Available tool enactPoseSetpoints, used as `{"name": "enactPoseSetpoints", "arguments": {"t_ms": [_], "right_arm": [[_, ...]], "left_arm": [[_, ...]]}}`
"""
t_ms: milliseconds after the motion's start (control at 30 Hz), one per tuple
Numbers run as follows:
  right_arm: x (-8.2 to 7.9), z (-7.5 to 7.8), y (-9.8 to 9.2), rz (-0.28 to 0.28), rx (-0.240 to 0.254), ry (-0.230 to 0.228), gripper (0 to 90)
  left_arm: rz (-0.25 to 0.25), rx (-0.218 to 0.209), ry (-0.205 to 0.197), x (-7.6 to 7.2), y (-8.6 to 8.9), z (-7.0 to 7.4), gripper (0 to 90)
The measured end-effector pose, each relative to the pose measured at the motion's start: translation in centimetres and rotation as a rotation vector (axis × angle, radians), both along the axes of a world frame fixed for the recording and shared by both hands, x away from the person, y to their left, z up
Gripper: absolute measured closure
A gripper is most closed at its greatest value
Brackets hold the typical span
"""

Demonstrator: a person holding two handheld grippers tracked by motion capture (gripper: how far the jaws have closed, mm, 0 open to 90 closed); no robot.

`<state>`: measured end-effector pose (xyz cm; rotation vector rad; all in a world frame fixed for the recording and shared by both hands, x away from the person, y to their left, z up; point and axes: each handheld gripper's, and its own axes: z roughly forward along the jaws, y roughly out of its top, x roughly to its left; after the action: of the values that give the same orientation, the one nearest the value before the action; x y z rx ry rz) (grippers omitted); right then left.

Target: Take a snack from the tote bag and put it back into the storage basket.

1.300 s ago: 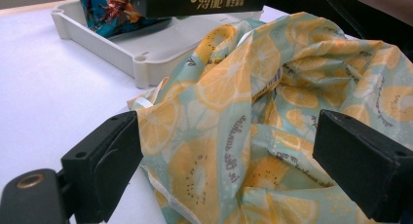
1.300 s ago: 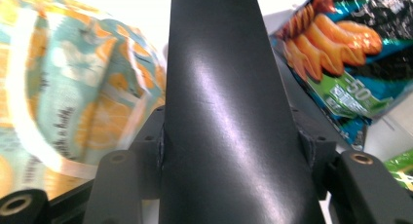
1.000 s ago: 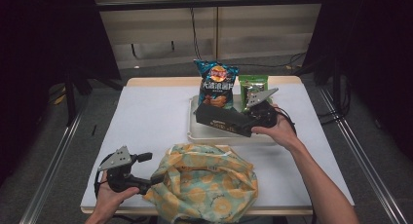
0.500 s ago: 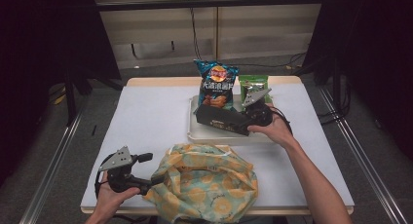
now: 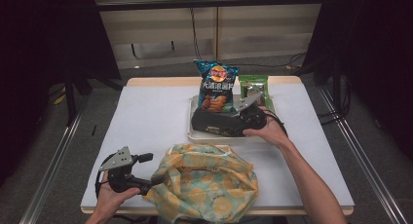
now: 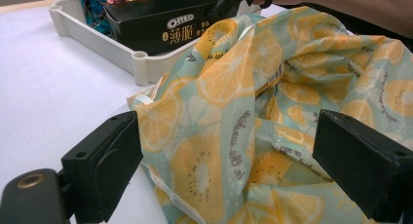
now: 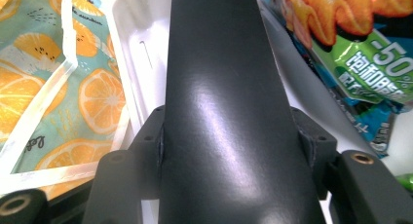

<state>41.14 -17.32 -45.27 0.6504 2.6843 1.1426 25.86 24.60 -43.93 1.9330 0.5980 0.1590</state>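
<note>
A black Oreo cookie box (image 5: 214,124) lies lengthwise in the white tray (image 5: 193,134), and my right gripper (image 5: 234,121) is shut on its right end. In the right gripper view the box (image 7: 219,87) runs up between the jaws, and both pads press its sides around my gripper (image 7: 224,146). An orange-slice patterned fabric bag (image 5: 204,185) lies crumpled at the table's near edge. My left gripper (image 5: 146,185) sits at its left rim. In the left gripper view its jaws (image 6: 229,160) stand wide apart with the bag's fabric (image 6: 243,136) bunched loosely between them.
A blue chips bag (image 5: 214,87) and a green snack packet (image 5: 253,85) stand upright at the back of the tray. The tray's near rim (image 6: 97,44) lies close behind the bag. White table surface stretches to the left of the tray.
My right gripper has sunk a little toward the tray's near side with the black box in it. The left gripper and the bag have not moved.
</note>
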Motion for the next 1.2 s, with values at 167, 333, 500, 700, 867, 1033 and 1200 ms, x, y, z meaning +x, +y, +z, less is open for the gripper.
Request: {"name": "enactPoseSetpoints", "arguments": {"t_ms": [167,333,500,700,867,1033,1200], "right_arm": [[0.1,-0.3,0.0,-0.006,0.011,0.018,42.1],[0.1,-0.6,-0.1,-0.014,0.009,0.036,39.7],[0.0,-0.6,-0.3,-0.033,0.015,0.042,35.0],[-0.4,0.3,-0.9,-0.074,0.054,0.05,24.5],[-1.6,1.5,-1.8,-0.115,0.099,0.013,22.1],[-3.0,2.5,-2.5,-0.138,0.153,-0.02,41.6],[-5.1,2.4,-3.0,-0.134,0.148,-0.009,71.4]], "left_arm": [[0.0,0.002,-0.001,0.0,0.0,0.0,10.2],[-0.001,0.002,0.0,0.0,0.0,0.0,10.2],[0.0,0.002,0.0,0.0,0.0,0.0,10.2],[-0.001,0.001,0.0,0.0,0.0,0.0,10.2],[0.002,-0.003,0.002,-0.1,0.0,0.0,10.2],[0.0,-0.001,-0.004,0.0,0.0,0.1,10.2],[-0.009,0.003,-0.008,-0.1,0.0,0.1,10.2]]}}
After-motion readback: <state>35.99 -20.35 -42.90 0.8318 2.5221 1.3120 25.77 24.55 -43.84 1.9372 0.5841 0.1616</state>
